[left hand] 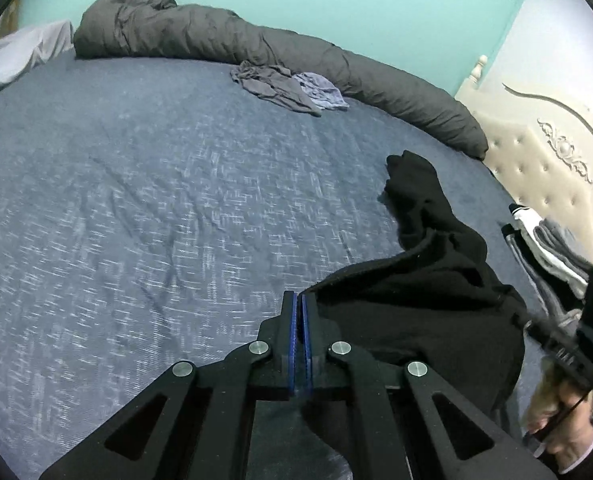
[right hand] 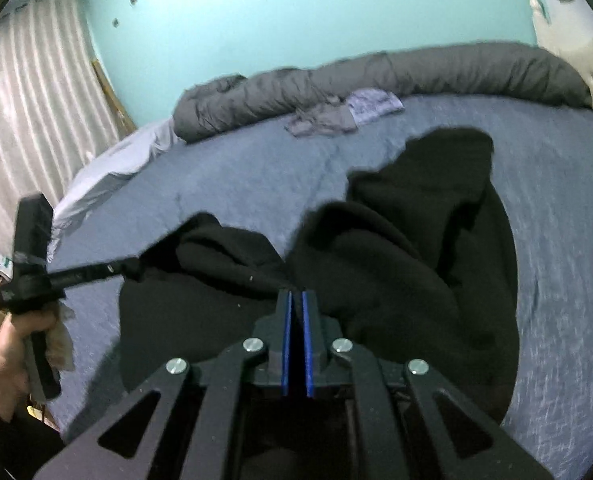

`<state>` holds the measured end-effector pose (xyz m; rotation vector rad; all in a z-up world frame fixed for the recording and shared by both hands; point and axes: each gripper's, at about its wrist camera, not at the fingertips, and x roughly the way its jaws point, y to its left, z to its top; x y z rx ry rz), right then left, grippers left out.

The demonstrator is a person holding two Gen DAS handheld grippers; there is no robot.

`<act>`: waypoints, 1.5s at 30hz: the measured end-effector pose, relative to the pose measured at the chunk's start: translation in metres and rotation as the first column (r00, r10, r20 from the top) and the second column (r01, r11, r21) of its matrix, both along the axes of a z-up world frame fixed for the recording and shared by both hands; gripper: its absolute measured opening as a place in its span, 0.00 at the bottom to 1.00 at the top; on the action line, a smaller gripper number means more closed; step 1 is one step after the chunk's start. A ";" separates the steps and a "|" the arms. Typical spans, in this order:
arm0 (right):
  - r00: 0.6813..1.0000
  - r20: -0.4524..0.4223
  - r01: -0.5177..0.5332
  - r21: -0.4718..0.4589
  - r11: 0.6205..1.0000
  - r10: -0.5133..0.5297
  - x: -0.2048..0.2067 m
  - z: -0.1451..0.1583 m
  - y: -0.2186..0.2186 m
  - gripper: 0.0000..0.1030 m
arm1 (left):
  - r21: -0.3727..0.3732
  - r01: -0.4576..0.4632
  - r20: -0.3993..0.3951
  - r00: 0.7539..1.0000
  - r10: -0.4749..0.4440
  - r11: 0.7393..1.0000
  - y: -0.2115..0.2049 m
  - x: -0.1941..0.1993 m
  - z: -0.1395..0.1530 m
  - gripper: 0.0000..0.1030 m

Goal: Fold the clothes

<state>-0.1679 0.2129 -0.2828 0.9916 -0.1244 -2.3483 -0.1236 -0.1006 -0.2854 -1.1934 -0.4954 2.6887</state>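
Left gripper (left hand: 299, 300) pinches an edge of the black garment (left hand: 424, 296), blue pads nearly together with cloth between. Right gripper (right hand: 296, 298) is likewise clamped on the garment's edge, pads narrow. Garment hangs bunched between both, its far end draped on the blue bed (left hand: 156, 184). A hand (right hand: 4, 356) grips the left tool's handle. Right of it, a striped clothes pile (left hand: 544, 248). Farther off, grey and light-blue clothes (left hand: 288, 88) lie crumpled by the rolled grey duvet (left hand: 256, 44). Teal wall (right hand: 296, 12) behind.
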 end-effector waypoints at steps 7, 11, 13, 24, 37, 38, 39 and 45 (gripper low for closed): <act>0.998 0.052 -0.048 0.046 0.998 0.046 0.011 -0.020 -0.009 0.04 | 0.004 -0.017 -0.002 1.000 0.017 1.000 -0.005 -0.006 0.000 0.02; 0.977 0.138 -0.160 -0.038 0.986 0.164 0.010 -0.028 -0.015 0.05 | 0.029 0.003 -0.003 1.000 -0.003 1.000 -0.006 -0.004 0.001 0.02; 0.982 0.117 -0.150 0.009 0.989 0.148 0.011 -0.027 -0.019 0.08 | 0.041 0.013 -0.004 1.000 -0.013 0.999 -0.007 -0.004 0.002 0.02; 0.980 -0.021 -0.200 -0.041 0.979 0.200 0.033 0.027 -0.058 0.46 | 0.048 0.031 -0.047 0.998 -0.029 0.998 -0.005 -0.003 0.016 0.02; 0.976 0.061 -0.214 0.059 0.975 0.211 0.025 -0.021 -0.095 0.09 | -0.002 -0.001 -0.134 0.991 0.001 1.000 -0.019 0.010 0.040 0.01; 0.979 0.052 -0.198 0.046 0.979 0.196 0.024 -0.019 -0.090 0.08 | -0.001 -0.005 -0.138 0.990 0.004 1.000 -0.020 0.011 0.042 0.01; 0.983 0.044 -0.182 0.032 0.983 0.180 0.023 -0.017 -0.086 0.08 | 0.001 -0.007 -0.141 0.990 0.007 1.000 -0.022 0.011 0.043 0.01; 0.990 0.047 -0.125 -0.113 0.986 0.131 0.016 0.002 -0.058 0.08 | 0.019 0.011 -0.135 0.991 -0.009 1.000 -0.019 0.008 0.040 0.01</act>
